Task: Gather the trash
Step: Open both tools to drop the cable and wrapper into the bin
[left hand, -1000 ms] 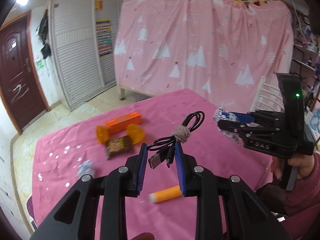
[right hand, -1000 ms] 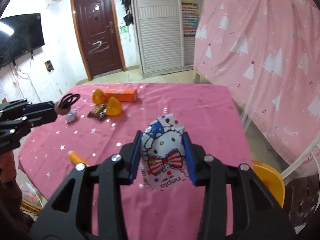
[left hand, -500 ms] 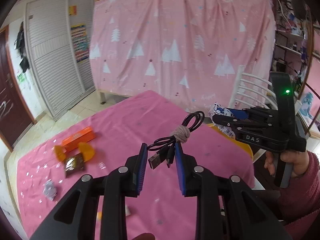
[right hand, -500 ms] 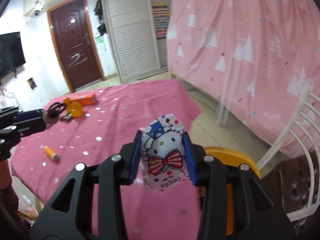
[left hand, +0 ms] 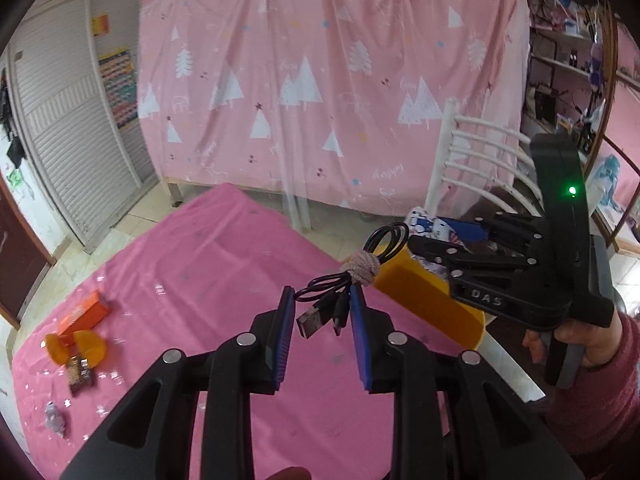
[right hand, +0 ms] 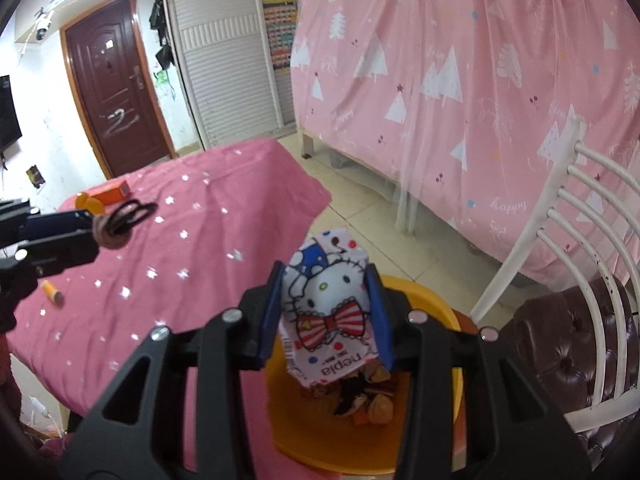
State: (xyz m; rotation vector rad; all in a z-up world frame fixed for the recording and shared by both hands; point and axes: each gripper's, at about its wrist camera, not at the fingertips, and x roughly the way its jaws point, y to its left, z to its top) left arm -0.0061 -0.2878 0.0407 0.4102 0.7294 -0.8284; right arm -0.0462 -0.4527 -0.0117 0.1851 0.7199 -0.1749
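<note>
My right gripper point(right hand: 326, 312) pinches a cartoon-printed tissue pack point(right hand: 326, 308) between its blue pads, as it did a second ago, but it now hangs over the yellow bin point(right hand: 444, 360), where scraps already lie; before, only pink tablecloth lay beneath it. My left gripper point(left hand: 322, 316) clamps the bundled black USB cable point(left hand: 360, 268), its plugs dangling between the pads and its loop poking out at 1 o'clock, close by the bin's rim. Both grippers have swung off the table toward the bin. On the tablecloth point(left hand: 208, 264) left behind, at 9 o'clock in the left view, lie an orange box point(left hand: 84, 314), two orange caps point(left hand: 76, 346), a brown wrapper point(left hand: 80, 372) and a foil scrap point(left hand: 54, 420). At 2 o'clock stands a white chair point(left hand: 476, 152).
</note>
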